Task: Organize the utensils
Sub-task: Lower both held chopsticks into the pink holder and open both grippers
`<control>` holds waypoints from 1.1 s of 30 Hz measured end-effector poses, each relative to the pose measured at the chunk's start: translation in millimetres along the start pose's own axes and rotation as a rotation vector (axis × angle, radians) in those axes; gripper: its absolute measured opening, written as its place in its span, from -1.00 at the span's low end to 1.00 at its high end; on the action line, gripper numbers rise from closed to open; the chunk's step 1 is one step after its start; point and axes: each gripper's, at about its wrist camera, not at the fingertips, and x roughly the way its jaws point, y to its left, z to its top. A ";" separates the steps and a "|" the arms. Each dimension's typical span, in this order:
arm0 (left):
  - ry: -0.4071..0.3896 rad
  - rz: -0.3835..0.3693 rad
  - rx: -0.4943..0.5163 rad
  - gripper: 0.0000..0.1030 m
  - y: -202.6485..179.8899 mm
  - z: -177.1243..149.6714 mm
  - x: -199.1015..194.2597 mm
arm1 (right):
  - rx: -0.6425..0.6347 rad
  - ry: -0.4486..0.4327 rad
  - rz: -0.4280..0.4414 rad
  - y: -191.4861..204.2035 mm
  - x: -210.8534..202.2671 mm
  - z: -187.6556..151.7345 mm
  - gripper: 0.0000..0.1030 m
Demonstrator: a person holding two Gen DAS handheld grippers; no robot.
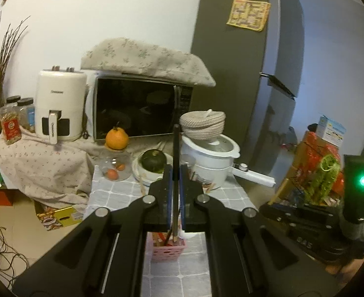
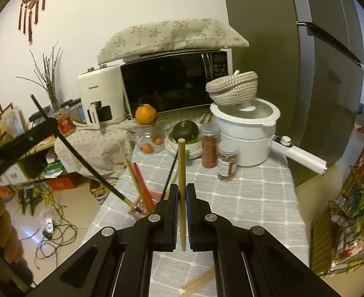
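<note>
Currently my left claw clamps a black chopstick above the pink holder, which already has several sticks in it. My right claw pinches a bamboo chopstick; more bamboo sticks lie on the tablecloth, so I'd say about midway.

Legible text: almost none.
- White air fryer: a small dark brand word on its front and another running down its handle, both too blurred to read in either view.
- Red-labelled jar: round emblem, unreadable.
- Yellow printed sheet on the refrigerator: dense print, illegible.
</note>
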 end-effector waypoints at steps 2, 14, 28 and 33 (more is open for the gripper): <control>-0.001 0.016 -0.004 -0.89 2.9 -4.1 4.6 | 0.004 0.005 0.010 2.6 4.0 -0.2 -0.89; 0.123 0.092 0.021 -0.88 13.9 -34.0 62.5 | 0.011 0.005 0.030 9.2 7.5 -1.1 -0.89; 0.198 0.071 -0.015 -0.54 20.6 -44.6 85.7 | 0.055 -0.069 0.097 9.6 3.8 14.5 -0.89; 0.181 0.080 -0.042 -0.05 26.3 -38.1 67.0 | 0.056 -0.112 0.107 13.1 4.3 23.1 -0.89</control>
